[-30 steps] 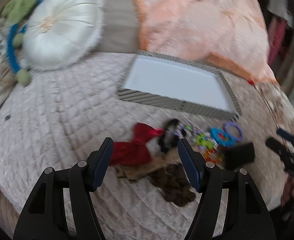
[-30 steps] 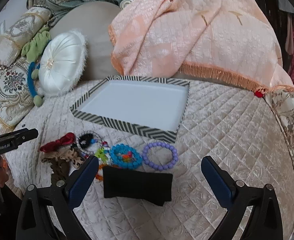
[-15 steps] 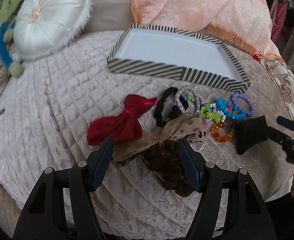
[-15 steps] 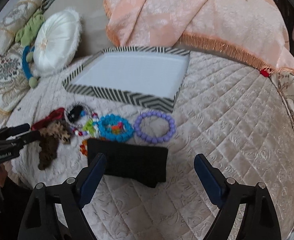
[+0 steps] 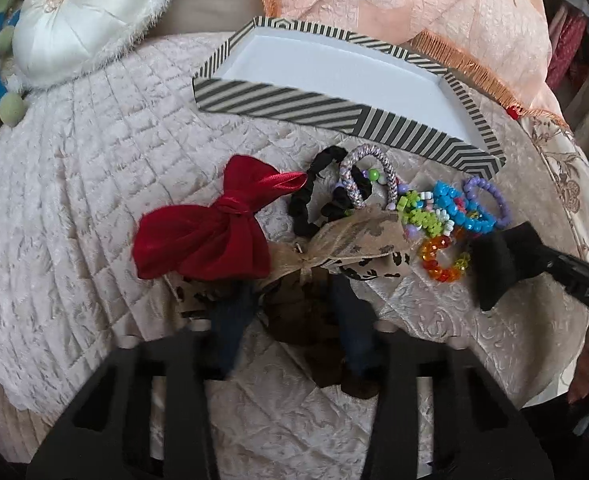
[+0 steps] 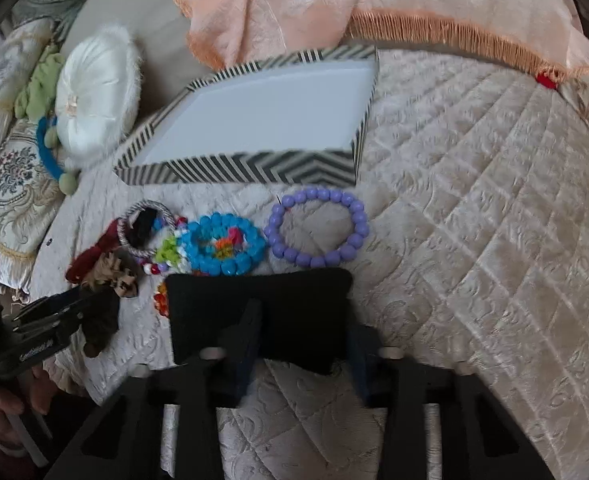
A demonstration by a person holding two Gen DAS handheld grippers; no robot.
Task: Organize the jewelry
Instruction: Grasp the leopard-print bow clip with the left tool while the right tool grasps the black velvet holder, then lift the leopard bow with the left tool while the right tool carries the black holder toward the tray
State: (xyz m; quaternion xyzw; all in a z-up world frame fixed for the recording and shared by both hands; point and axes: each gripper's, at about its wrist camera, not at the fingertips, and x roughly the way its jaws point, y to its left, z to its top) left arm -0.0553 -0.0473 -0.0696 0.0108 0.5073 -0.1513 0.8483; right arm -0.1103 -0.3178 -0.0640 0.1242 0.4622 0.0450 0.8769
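Observation:
A pile of accessories lies on the quilted bed in front of a striped tray [image 5: 334, 110] with a white floor. My left gripper [image 5: 294, 320] is open, its fingers on either side of a brown scrunchie [image 5: 310, 320], just below a beige printed bow [image 5: 350, 240] and a red bow [image 5: 206, 236]. My right gripper [image 6: 302, 344] is open, its fingers around the near part of a black pouch [image 6: 294, 300]. Beyond it lie a purple bead bracelet [image 6: 318, 232] and a blue bead bracelet [image 6: 226, 244]. The tray also shows in the right wrist view [image 6: 254, 168].
A white round cushion [image 5: 86, 12] sits at the back left and a peach blanket [image 5: 414, 4] behind the tray. Black scrunchies [image 5: 306, 204], a braided band [image 5: 370, 172] and an orange bead bracelet [image 5: 442, 260] lie in the pile. The bed edge is close below both grippers.
Both grippers have moved forward and down onto the pile. The left now straddles the brown scrunchie, the right straddles the black pouch, and both jaws have narrowed.

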